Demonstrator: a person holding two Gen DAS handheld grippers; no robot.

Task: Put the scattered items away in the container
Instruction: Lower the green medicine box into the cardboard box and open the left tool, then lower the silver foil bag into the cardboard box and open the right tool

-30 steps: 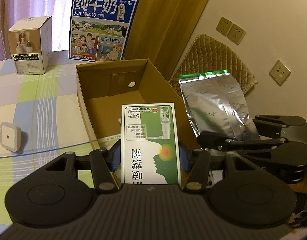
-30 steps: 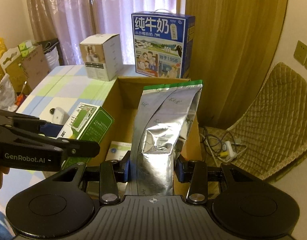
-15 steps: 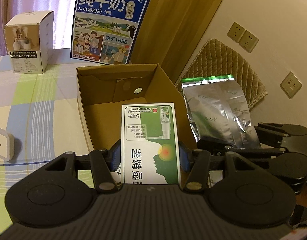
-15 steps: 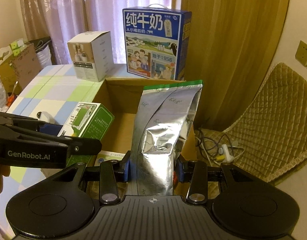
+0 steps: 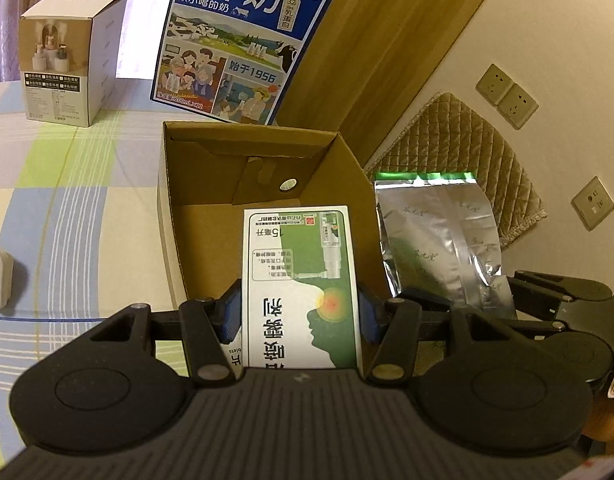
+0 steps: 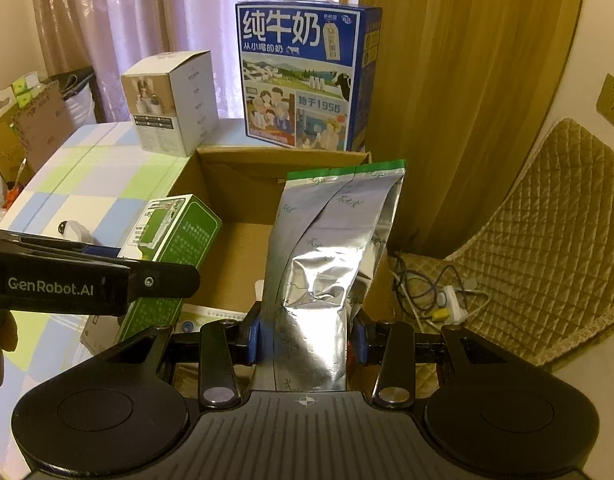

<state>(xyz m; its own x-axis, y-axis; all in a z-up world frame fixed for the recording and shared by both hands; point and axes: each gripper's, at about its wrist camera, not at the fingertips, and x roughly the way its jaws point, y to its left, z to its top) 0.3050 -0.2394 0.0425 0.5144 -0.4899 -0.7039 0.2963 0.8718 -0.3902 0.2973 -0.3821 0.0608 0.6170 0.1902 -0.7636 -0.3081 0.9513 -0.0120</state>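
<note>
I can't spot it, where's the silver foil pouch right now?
The silver foil pouch is clamped upright in the right tool, over the cardboard box's right side.

A green-and-white medicine box point(image 5: 301, 288) stood on end over the open brown cardboard container point(image 5: 211, 216). A crinkled silver foil pouch point(image 6: 327, 256) with a green top edge stood upright to its right.

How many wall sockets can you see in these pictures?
3 in the left wrist view: two beige plates side by side high on the cream wall, one lower right. More may be hidden.
</note>
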